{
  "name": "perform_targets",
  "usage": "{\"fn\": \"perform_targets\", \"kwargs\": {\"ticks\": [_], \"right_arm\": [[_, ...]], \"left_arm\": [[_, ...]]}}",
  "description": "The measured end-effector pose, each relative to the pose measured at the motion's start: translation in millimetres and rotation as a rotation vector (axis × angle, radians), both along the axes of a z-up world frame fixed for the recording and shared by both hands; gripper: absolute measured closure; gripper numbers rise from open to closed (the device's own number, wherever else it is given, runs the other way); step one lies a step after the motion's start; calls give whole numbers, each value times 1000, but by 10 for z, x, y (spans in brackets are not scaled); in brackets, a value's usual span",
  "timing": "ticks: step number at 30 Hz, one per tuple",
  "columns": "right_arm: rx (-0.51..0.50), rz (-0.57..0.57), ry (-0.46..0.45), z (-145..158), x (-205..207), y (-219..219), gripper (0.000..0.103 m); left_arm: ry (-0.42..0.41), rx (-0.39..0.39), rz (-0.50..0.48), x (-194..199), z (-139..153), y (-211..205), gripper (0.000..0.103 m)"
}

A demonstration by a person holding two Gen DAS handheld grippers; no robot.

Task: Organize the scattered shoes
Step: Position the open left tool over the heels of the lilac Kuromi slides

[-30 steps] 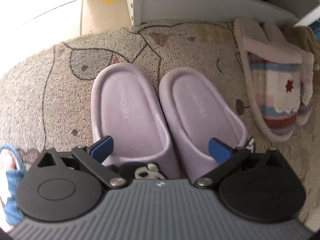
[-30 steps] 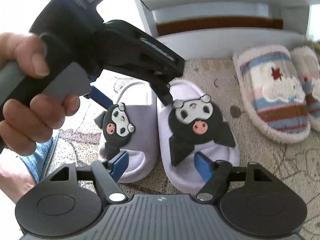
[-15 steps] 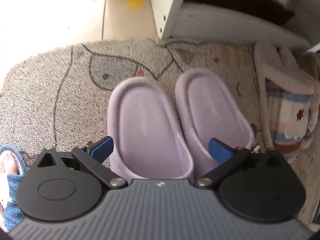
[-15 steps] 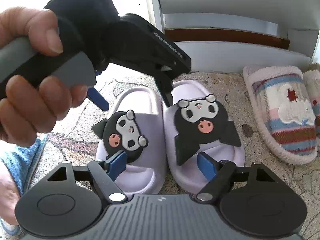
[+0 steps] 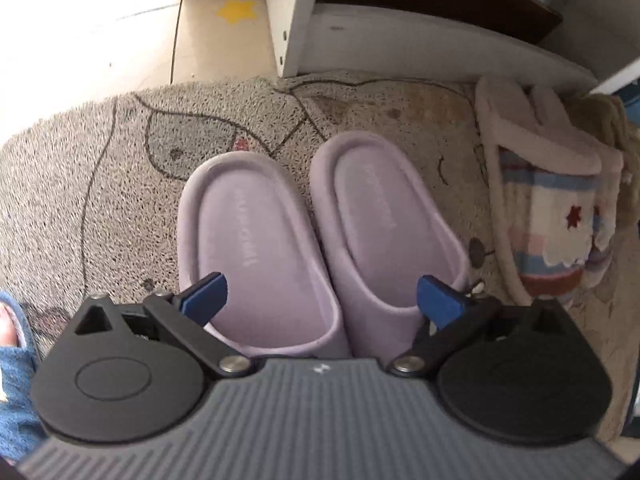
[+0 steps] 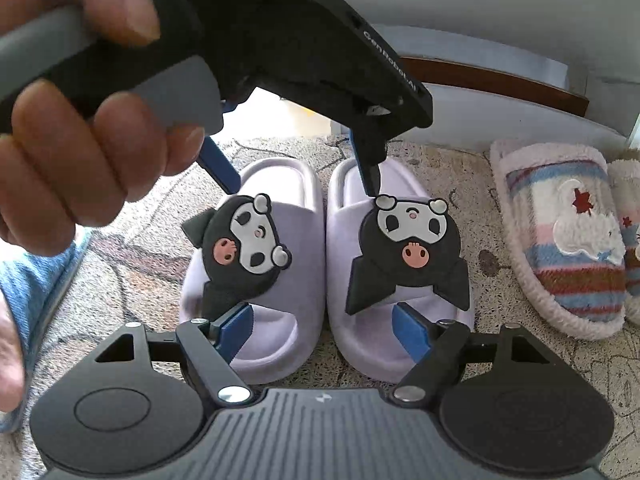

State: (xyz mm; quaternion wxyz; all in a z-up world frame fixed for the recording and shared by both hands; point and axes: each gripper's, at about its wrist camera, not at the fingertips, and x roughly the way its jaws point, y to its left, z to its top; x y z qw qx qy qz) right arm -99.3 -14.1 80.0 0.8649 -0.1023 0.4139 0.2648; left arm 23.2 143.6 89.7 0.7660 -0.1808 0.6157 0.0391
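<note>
Two lilac slippers with black cartoon faces lie side by side on the mat, the left slipper close against the right slipper. My left gripper hangs open above their heel ends and points steeply down, its blue fingertips spread across both. A hand holds it. My right gripper stands open at the toe ends, one pad over each slipper, with nothing pressed between them.
A pair of striped fluffy slippers lies to the right on the patterned mat. A white shoe rack stands behind. A foot in a blue slipper is at the left edge.
The right gripper has come closer to the lilac pair, and the left gripper fills more of its view. The left wrist view has shifted and rolled. The slippers have not moved.
</note>
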Motion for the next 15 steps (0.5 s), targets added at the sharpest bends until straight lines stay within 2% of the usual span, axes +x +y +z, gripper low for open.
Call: {"fn": "perform_targets", "kwargs": {"ticks": [9, 15], "right_arm": [[6, 2, -37, -127, -45, 46, 24], [16, -49, -53, -175, -62, 96, 34]], "left_arm": [[48, -6, 54, 59, -211, -4, 0], [42, -11, 59, 73, -244, -77, 1]]}}
